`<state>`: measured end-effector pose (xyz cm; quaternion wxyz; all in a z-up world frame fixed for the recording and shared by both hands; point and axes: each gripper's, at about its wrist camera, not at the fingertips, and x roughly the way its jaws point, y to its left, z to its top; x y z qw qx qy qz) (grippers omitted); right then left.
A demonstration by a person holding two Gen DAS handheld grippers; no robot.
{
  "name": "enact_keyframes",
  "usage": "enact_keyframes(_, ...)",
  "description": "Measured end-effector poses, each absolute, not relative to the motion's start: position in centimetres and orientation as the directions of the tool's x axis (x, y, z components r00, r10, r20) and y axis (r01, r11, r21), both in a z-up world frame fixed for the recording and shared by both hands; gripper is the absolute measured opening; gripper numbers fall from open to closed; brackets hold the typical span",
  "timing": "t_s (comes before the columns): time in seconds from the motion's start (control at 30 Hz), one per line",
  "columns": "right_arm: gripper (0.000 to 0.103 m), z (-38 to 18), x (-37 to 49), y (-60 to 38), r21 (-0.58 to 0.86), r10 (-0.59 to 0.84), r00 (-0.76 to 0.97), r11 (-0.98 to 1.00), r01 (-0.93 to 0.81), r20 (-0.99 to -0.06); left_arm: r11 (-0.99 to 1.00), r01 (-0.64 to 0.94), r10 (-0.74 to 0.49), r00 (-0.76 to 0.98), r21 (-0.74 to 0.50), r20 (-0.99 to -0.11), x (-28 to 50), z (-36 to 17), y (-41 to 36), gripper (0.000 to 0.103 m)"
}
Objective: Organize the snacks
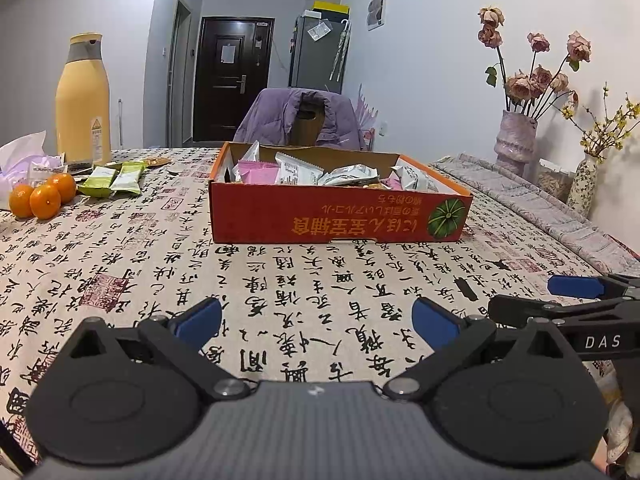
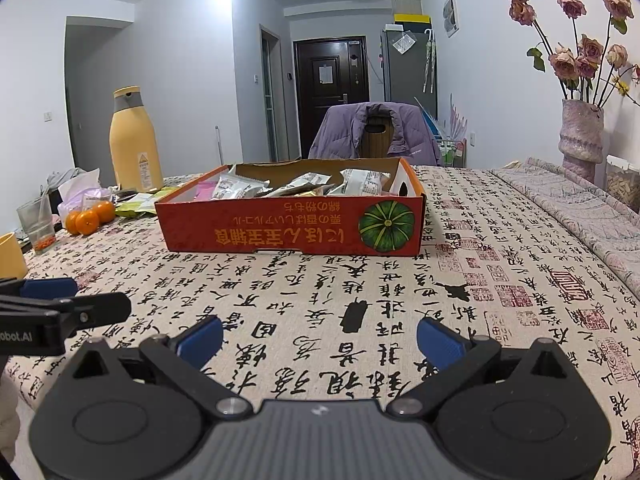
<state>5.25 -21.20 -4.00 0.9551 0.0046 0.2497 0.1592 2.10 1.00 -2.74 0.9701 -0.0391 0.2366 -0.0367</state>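
A shallow red cardboard box (image 1: 336,216) (image 2: 288,224) with a pumpkin picture stands mid-table, holding several white, pink and gold snack packets (image 1: 298,172) (image 2: 304,184). Green snack packets (image 1: 114,178) (image 2: 140,202) lie loose on the cloth left of the box. My left gripper (image 1: 316,320) is open and empty, low over the table well short of the box. My right gripper (image 2: 320,338) is open and empty, beside the left one. Each gripper's blue-padded fingers show at the edge of the other's view (image 1: 576,286) (image 2: 48,288).
Three oranges (image 1: 42,198) (image 2: 90,218), a yellow thermos (image 1: 82,100) (image 2: 134,140), tissue and a plastic bag sit at the left. A glass (image 2: 36,226) and yellow cup (image 2: 12,256) stand at the left edge. Flower vases (image 1: 514,140) (image 2: 580,140) line the right wall. A chair with a purple jacket (image 1: 300,118) stands behind.
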Motion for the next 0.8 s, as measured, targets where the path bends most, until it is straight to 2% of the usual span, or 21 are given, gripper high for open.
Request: enact_keyframes(0.8, 0.103, -4.28, 5.18, -21.26, 0.089, 0.303, 0.82, 0.95, -0.299, -0.486, 0.991, 0.064, -0.107, 0.895, -0.114, -0.433, 1.61, -2.66, 1.28, 0.103)
